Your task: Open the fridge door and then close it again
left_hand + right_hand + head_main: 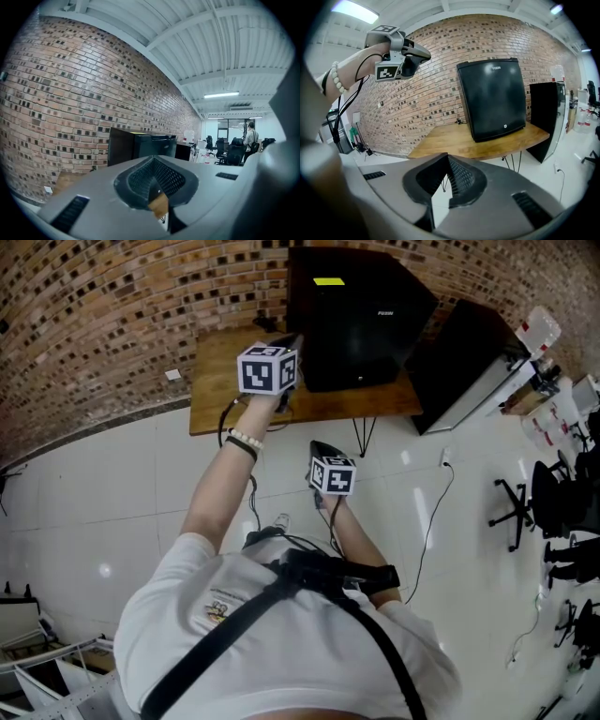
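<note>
The black fridge stands on a wooden table against the brick wall. Its door is closed in the right gripper view. My left gripper is raised by the fridge's upper left corner, jaws shut with nothing between them; whether it touches the fridge I cannot tell. In the right gripper view it hangs in the air left of the fridge. My right gripper is lower and nearer me, in front of the table. It points at the fridge front with shut, empty jaws.
A tall black cabinet stands right of the table. Office chairs and desks fill the far right. A cable trails over the white tiled floor. A person stands far off in the room.
</note>
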